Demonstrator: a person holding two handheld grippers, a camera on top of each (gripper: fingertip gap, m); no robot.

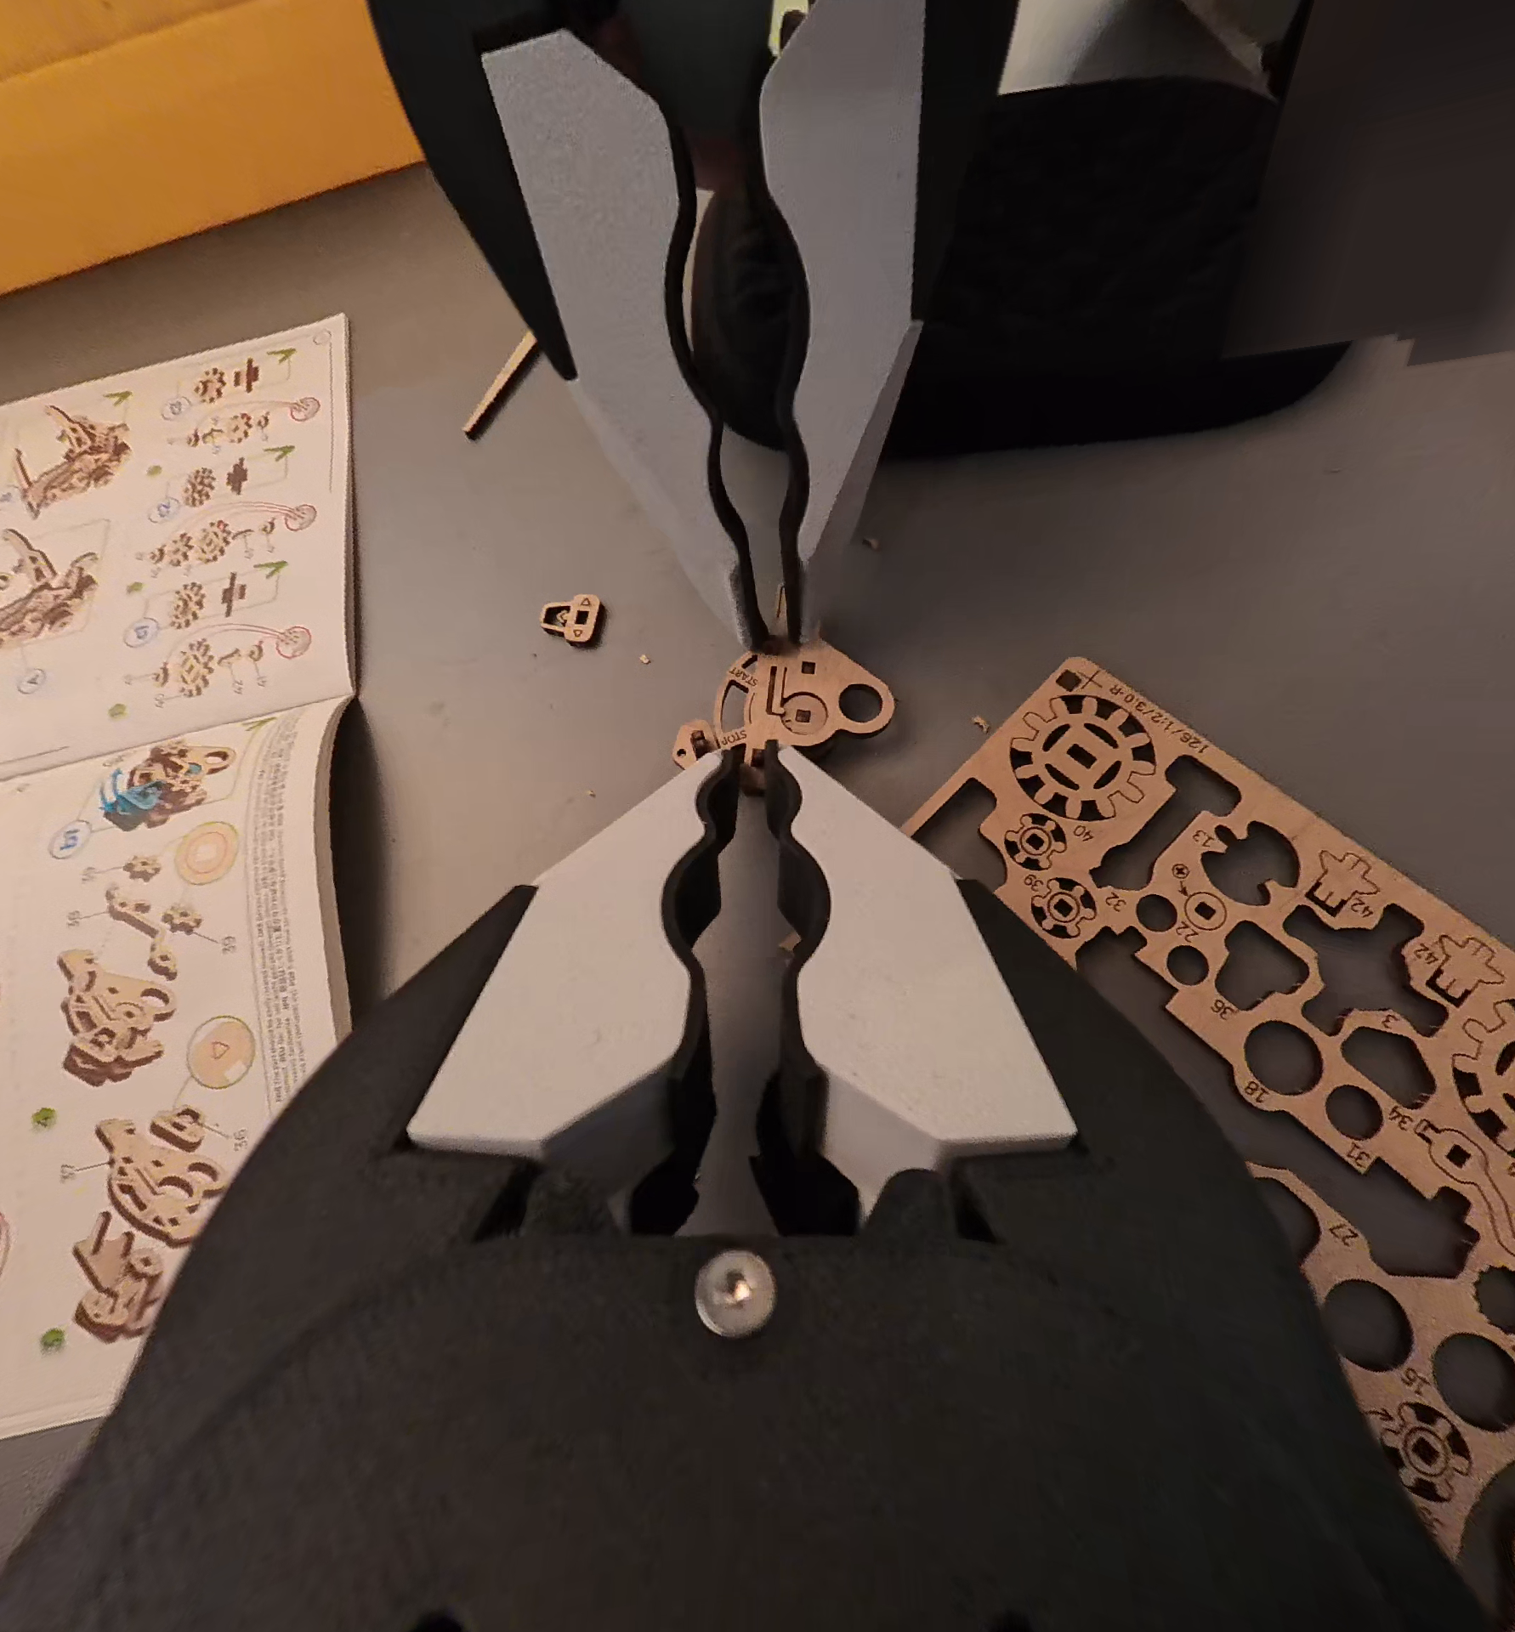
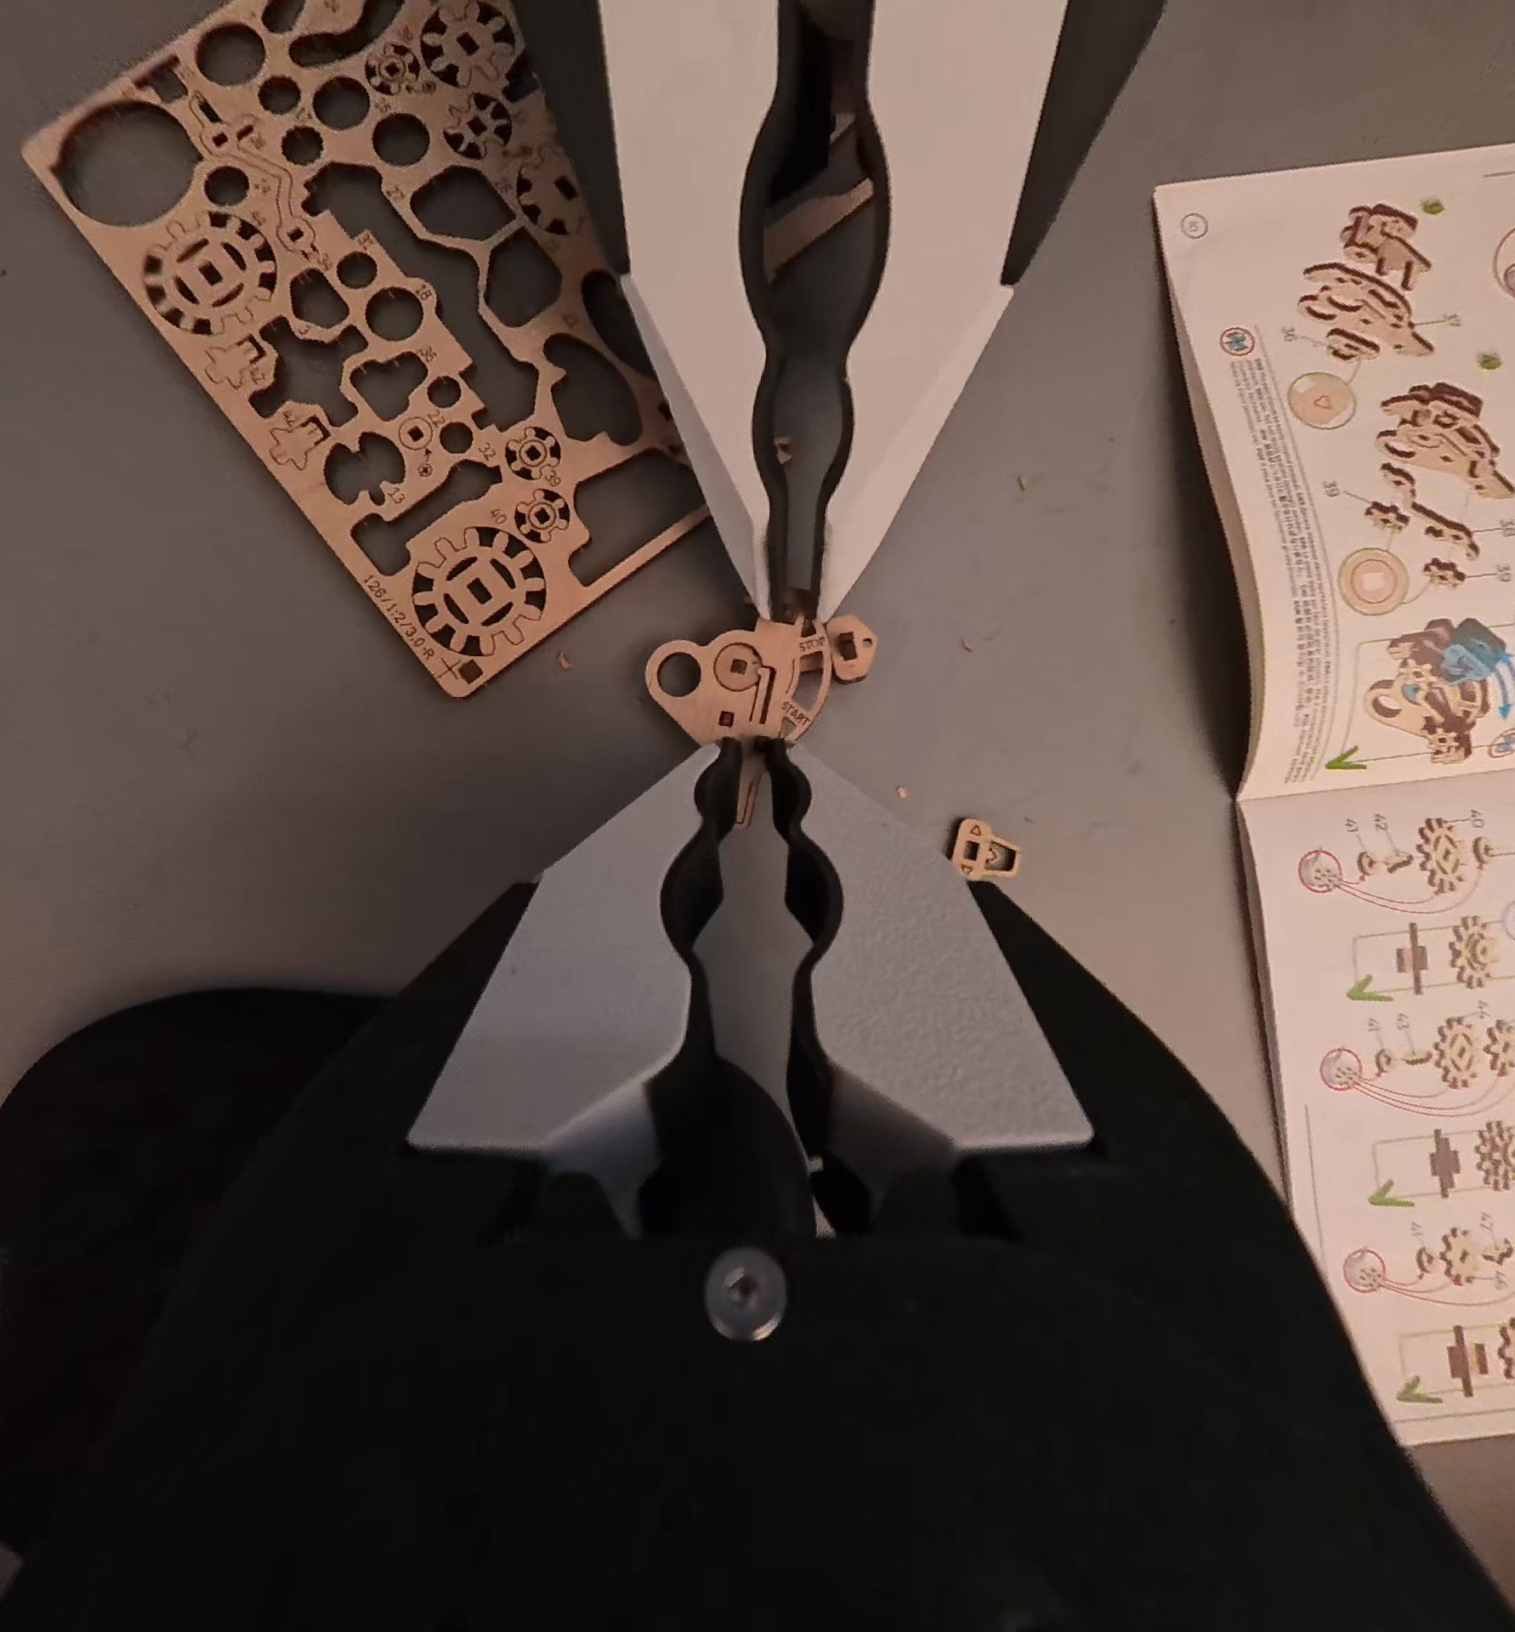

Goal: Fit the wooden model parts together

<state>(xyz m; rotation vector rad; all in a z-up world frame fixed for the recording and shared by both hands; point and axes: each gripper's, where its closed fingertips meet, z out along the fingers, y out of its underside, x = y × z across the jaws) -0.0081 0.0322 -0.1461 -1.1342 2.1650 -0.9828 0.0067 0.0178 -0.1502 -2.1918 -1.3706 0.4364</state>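
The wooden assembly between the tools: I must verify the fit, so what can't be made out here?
- Wooden assembly: its underside faces the table in both views.
- Left tool: its tips hide the gripped edge, left wrist view.
- Right tool: the same, right wrist view.
- Parts sheet: cut off by the left wrist view's right edge.

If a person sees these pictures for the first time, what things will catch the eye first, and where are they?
At the centre, the left hand-held gripper and the right hand-held gripper meet tip to tip from opposite sides, both pinching a small wooden model assembly over the grey table. Beside it lies a laser-cut wooden parts sheet, and on the other side an open instruction booklet.
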